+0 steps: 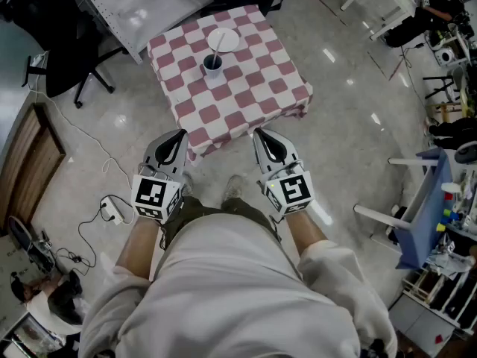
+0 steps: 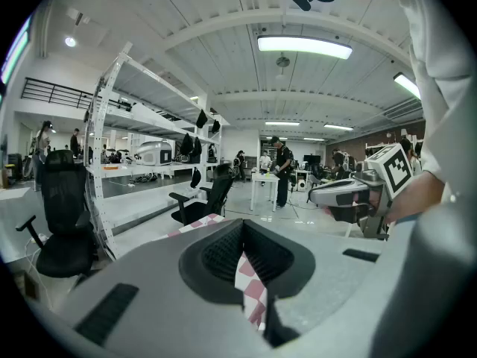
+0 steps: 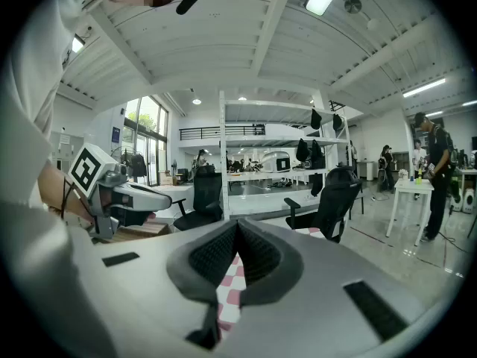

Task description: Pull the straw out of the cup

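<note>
A dark cup (image 1: 212, 65) stands on the table with the red-and-white checked cloth (image 1: 246, 88), with a straw (image 1: 215, 54) sticking up out of it. A white round disc (image 1: 223, 40) lies just behind the cup. Both grippers hang short of the table's near edge, in front of the person's waist, well apart from the cup. My left gripper (image 1: 181, 134) (image 2: 243, 226) is shut and holds nothing. My right gripper (image 1: 258, 133) (image 3: 237, 226) is shut and holds nothing too. Only a sliver of checked cloth shows below each pair of jaws in the gripper views.
A black office chair (image 1: 71, 43) and a white tabletop (image 1: 141, 2) stand behind the table on the left. A blue-and-white chair (image 1: 417, 207) is at the right, a power strip with cables (image 1: 112, 211) on the floor at the left. White shelving (image 2: 112, 148) and people are further off.
</note>
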Motion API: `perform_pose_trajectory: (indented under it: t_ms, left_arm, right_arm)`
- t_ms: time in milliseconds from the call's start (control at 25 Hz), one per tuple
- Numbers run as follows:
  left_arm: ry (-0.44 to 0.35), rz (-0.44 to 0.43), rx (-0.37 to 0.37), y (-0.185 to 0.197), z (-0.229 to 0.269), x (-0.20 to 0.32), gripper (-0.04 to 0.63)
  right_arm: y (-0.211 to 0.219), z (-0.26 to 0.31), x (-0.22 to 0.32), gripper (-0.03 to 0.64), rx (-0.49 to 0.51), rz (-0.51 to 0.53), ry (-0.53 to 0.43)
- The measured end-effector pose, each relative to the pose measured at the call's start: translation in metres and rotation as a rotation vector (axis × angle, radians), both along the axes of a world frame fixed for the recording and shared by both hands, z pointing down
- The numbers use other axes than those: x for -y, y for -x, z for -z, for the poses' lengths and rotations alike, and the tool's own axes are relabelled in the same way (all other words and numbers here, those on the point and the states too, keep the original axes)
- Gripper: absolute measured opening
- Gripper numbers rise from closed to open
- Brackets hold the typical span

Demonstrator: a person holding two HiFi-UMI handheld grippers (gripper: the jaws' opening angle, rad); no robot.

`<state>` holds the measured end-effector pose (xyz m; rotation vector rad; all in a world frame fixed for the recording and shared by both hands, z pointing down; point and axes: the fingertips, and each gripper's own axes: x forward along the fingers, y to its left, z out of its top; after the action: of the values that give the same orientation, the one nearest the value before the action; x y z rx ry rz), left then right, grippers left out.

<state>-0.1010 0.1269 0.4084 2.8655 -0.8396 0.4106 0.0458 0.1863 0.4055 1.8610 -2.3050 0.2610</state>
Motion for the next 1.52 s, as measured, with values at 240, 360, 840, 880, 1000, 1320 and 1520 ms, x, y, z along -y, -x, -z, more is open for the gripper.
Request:
perform_pose_trajectory:
  t_ms: [240,360,840,880,1000,1320,1520]
  left_arm:
    - [-0.004,0.006,-0.002,0.000,0.002,-0.006,0.005]
    - [-0.006,0.008,-0.003,0.000,0.003,-0.008,0.005]
    - [-0.022,0.036,0.012,-0.007,0.004,-0.009,0.005]
    - [-0.026,0.045,0.014,-0.008,0.004,-0.009,0.005]
    - [-0.038,0.071,0.014,-0.011,0.006,-0.006,0.005]
    - [-0.058,0.113,0.017,-0.015,0.014,0.005,0.005]
    - [-0.030,0.094,0.010,-0.011,0.006,0.034,0.005]
  right_arm:
    - [-0.002,0.001,-0.007,0.003,0.001,0.003,-0.002]
    - [-0.003,0.001,-0.008,0.003,-0.001,0.004,-0.005]
    - [-0.011,0.005,-0.012,0.005,0.014,0.031,-0.047]
    - [-0.013,0.005,-0.011,0.005,0.018,0.036,-0.049]
    - [-0.021,0.005,-0.007,0.005,0.023,0.058,-0.052]
    - [-0.027,0.002,0.012,0.005,0.027,0.129,-0.045]
    - [-0.018,0.000,0.040,0.005,0.025,0.123,-0.024]
